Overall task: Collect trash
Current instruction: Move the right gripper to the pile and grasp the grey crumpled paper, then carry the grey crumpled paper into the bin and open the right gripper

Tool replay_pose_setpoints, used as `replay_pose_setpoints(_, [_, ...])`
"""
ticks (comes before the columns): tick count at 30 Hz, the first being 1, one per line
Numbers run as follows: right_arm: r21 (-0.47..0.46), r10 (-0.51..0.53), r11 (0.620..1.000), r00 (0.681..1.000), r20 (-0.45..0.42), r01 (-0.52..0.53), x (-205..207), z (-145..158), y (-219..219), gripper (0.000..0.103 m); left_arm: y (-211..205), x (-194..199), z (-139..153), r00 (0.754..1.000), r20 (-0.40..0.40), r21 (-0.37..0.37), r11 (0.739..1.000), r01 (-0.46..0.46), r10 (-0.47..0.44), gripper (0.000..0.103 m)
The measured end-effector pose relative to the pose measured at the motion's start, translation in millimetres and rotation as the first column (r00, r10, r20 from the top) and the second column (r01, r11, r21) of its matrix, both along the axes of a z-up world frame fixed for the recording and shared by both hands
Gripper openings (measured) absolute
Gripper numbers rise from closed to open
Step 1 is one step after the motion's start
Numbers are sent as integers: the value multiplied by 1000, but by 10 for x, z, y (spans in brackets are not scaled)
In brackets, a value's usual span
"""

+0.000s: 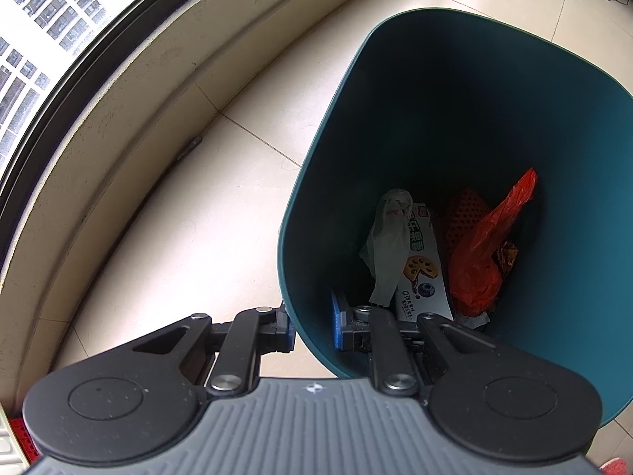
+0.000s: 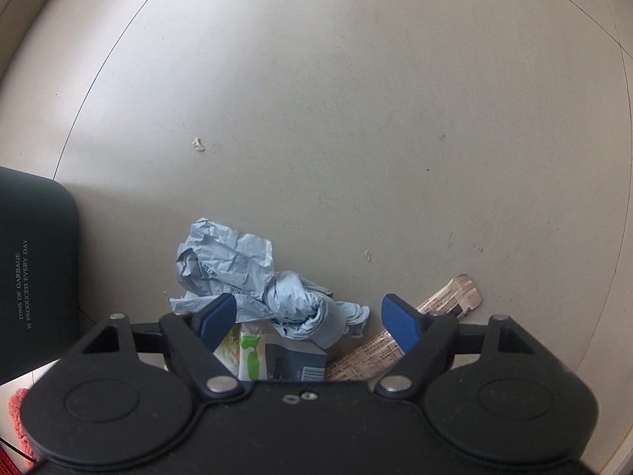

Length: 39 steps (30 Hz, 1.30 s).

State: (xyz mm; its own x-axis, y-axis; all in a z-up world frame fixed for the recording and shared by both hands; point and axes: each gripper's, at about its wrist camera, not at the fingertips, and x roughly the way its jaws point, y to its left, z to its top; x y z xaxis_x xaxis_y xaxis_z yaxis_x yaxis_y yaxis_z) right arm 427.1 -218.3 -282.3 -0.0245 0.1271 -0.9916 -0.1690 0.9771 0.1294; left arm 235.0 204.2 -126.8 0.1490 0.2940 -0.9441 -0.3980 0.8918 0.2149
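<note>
- Two grippers are in view, one per wrist camera.
- The left gripper [image 1: 314, 326] pinches the near wall of a dark teal trash bin [image 1: 455, 118]: one blue pad sits outside the wall, the other inside, and the wall fills the narrow gap between them.
- Inside the bin, at the bottom, lie a crumpled white plastic bag [image 1: 385, 245], a white snack box [image 1: 421, 273] printed with a biscuit and a blueberry, a red plastic bag [image 1: 486, 249], a red perforated piece [image 1: 465, 209] behind it, and a small brown wrapper [image 1: 506, 255] at the far right.
- The bin stands on the pale tiled floor [image 1: 178, 217], near a curved skirting under a dark-framed window [image 1: 51, 31].
- The right gripper [image 2: 310, 318] points down at the floor with its blue pads spread wide, pressing on nothing.
- Between those pads lies a crumpled pale blue plastic bag [image 2: 253, 277], knotted at its middle.
- Just below it, partly hidden by the gripper body, sit a grey carton [image 2: 296, 360] with a barcode and a green-and-white packet [image 2: 247, 354].
- A long printed wrapper [image 2: 447, 301] runs under the right-hand pad.
- The bin's dark outer wall [image 2: 35, 261], with white lettering, stands at the left edge.
- Two tiny pale scraps [image 2: 198, 143] lie farther out on the floor.
</note>
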Motion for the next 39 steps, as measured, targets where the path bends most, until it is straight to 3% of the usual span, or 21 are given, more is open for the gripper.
replay_pose_setpoints(9, [68, -97, 993, 995, -26, 99, 27, -22, -56, 42, -7, 15, -21, 1000, -6, 7, 1000, -1, 1, 16])
replay_pose_setpoints(15, [34, -65, 997, 998, 21, 64, -16, 202, -50, 40, -16, 7, -21, 1000, -3, 9, 1000, -3, 3, 16])
replay_pose_setpoints(21, [0, 25, 1000, 995, 100, -25, 49, 879, 28, 40, -18, 8, -29, 1000, 2, 9, 1000, -11, 11, 16])
replay_pose_setpoints(27, [114, 73, 989, 977, 199, -97, -60, 1855, 254, 40, 6, -3, -8, 1000, 9, -5, 1000, -12, 12, 16])
replay_pose_setpoints(35, [246, 180, 928, 913, 365, -281, -383, 3155, 860, 40, 91, -41, 26, 999, 25, -27, 999, -22, 22, 16])
replay_pose_setpoints(39, [270, 228, 896, 887, 402, -352, -559, 3478, 1181, 40, 106, -55, 36, 999, 30, -29, 999, -21, 22, 16])
